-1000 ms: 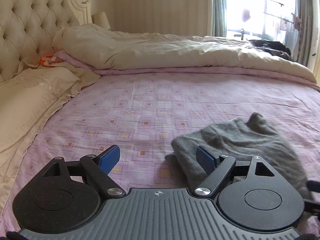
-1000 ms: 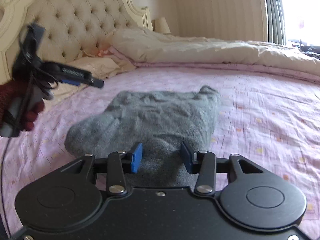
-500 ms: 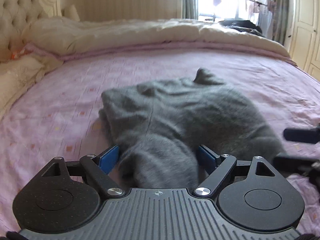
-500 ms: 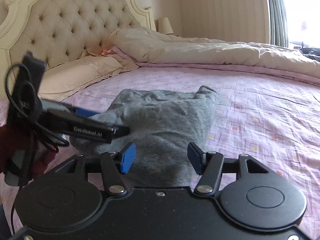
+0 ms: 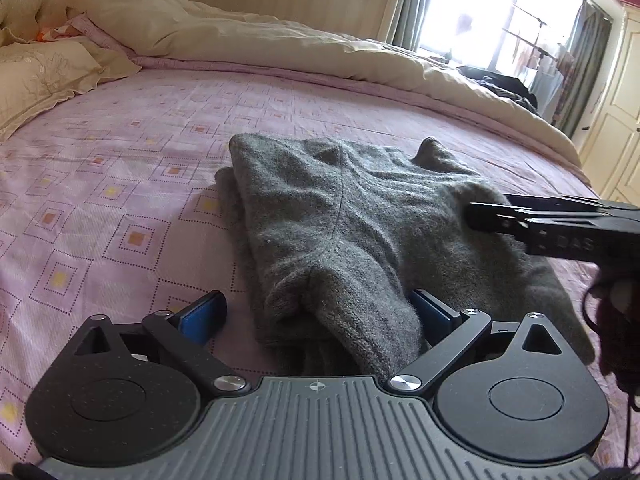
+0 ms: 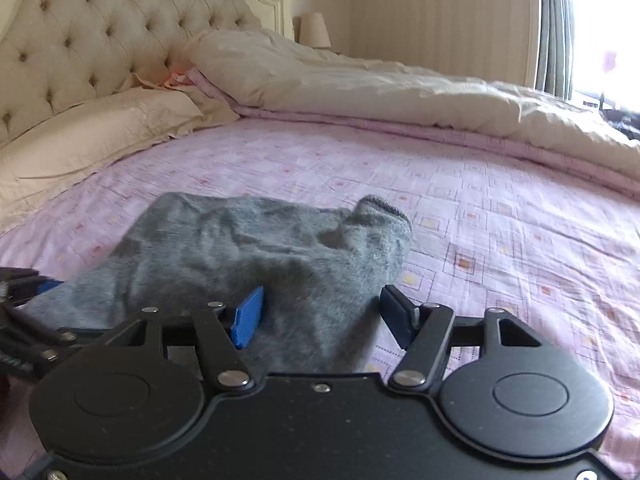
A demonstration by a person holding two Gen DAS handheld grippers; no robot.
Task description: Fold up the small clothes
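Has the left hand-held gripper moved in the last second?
Yes. The left hand-held gripper swung rightward, away from the headboard, and in over the grey garment; its open fingers now straddle the garment's near edge.

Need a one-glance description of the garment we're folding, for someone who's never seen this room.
Start at the tufted headboard, then the pink patterned bedsheet. The grey fuzzy knit garment lies alone mid-bed, between both open grippers; it is the only dark, woolly item there.
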